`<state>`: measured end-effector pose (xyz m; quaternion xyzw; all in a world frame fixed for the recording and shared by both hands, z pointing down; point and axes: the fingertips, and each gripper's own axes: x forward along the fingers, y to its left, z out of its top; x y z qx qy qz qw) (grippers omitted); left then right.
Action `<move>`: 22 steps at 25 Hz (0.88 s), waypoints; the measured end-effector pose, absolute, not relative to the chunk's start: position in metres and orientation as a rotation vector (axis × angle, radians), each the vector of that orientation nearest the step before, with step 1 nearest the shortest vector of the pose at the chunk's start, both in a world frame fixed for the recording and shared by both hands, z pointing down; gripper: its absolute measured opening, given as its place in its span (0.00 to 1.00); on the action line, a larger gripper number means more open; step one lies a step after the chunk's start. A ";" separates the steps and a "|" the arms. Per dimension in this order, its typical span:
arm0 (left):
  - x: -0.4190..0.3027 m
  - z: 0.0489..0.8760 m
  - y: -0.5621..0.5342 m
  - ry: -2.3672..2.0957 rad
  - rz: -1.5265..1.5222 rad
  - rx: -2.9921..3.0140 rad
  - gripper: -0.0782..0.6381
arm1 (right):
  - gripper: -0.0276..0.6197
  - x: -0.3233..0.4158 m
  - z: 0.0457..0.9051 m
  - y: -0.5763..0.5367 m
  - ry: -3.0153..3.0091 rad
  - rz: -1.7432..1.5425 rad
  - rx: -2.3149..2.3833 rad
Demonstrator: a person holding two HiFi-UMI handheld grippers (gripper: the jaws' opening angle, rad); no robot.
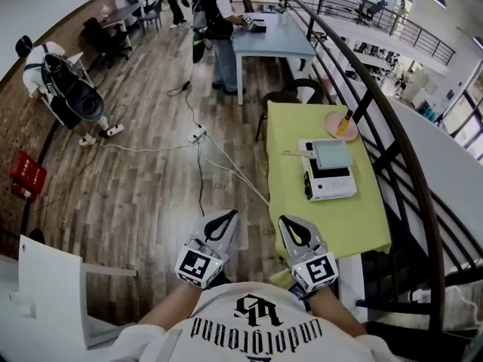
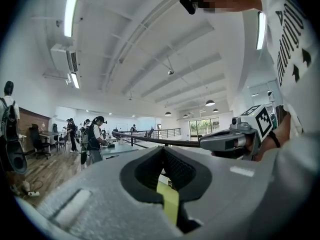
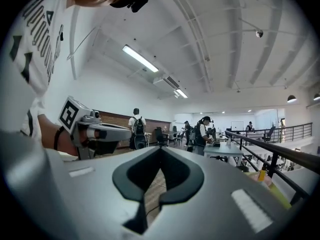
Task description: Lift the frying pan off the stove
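I held my left gripper [image 1: 226,217] and right gripper [image 1: 289,223] near my chest, jaws together, empty. The pan [image 1: 332,155] sat on the stove [image 1: 330,187] on the table [image 1: 366,221] ahead.

Bright ceiling strip lights [image 3: 140,58]; strong fisheye distortion, dark corners.

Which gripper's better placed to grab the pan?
Right, likely. The right gripper sits by the table, nearer the frying pan on the stove; the left gripper hangs over floor. Both shut, empty.
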<state>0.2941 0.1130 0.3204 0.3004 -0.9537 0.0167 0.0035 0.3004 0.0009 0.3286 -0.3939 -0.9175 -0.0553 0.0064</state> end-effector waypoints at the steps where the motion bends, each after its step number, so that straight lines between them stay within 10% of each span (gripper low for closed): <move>1: 0.290 0.321 0.119 -2.989 0.054 0.944 0.12 | 0.05 0.296 0.330 0.005 -2.872 -0.175 -1.224; 22: 0.185 0.309 0.256 -2.911 0.082 1.181 0.12 | 0.05 0.198 0.339 0.120 -2.943 -0.066 -0.919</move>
